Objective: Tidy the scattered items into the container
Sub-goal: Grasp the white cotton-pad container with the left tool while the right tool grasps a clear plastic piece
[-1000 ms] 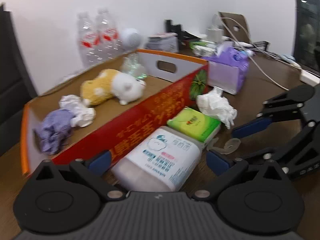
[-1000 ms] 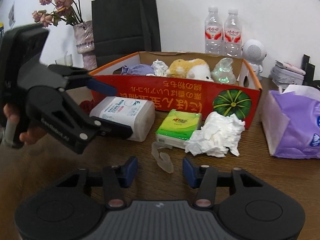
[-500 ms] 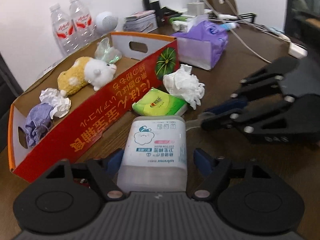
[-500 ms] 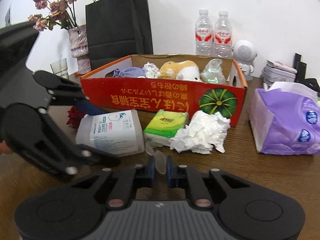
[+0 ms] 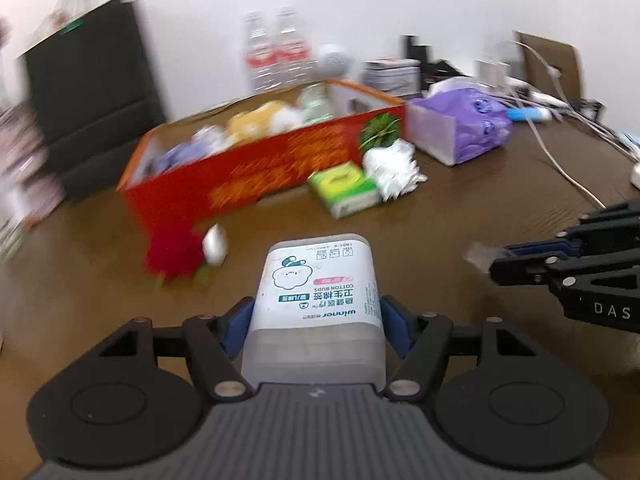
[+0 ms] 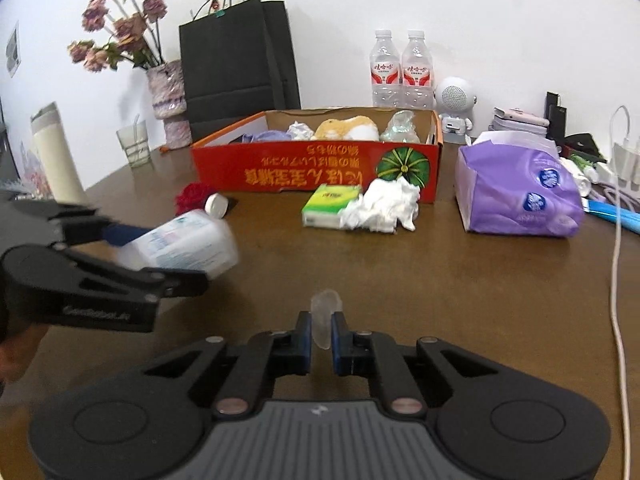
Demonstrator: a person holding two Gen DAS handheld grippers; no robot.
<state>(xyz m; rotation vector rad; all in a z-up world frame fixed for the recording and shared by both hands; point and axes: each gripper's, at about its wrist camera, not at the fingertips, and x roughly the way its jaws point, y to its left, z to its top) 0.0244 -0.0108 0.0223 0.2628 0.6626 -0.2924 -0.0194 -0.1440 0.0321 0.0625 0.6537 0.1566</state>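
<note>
Two water bottles (image 6: 385, 67) (image 6: 417, 67) stand behind one red box (image 6: 280, 172). In the box: one plush toy (image 6: 346, 128), one purple cloth (image 6: 266, 136), one paper wad (image 6: 300, 130), one clear bag (image 6: 400, 128). On the worktop (image 6: 440, 280): one green tissue pack (image 6: 330, 204), one white crumpled tissue (image 6: 384, 206), one purple tissue pack (image 6: 520, 192), one red flower (image 6: 192, 196), one white cap (image 6: 216, 205). One cotton bud box (image 5: 320, 292), one clear plastic piece (image 6: 325, 320), one black bag (image 6: 240, 64), one vase (image 6: 168, 100), one glass (image 6: 134, 146).

A dark wooden table (image 6: 460, 280) is seen carrying a red cardboard box (image 6: 320, 170), green tissue pack (image 6: 330, 204), crumpled white tissue (image 6: 384, 206), purple tissue bag (image 6: 516, 188), red rose (image 6: 194, 196) and small white cap (image 6: 216, 205).
</note>
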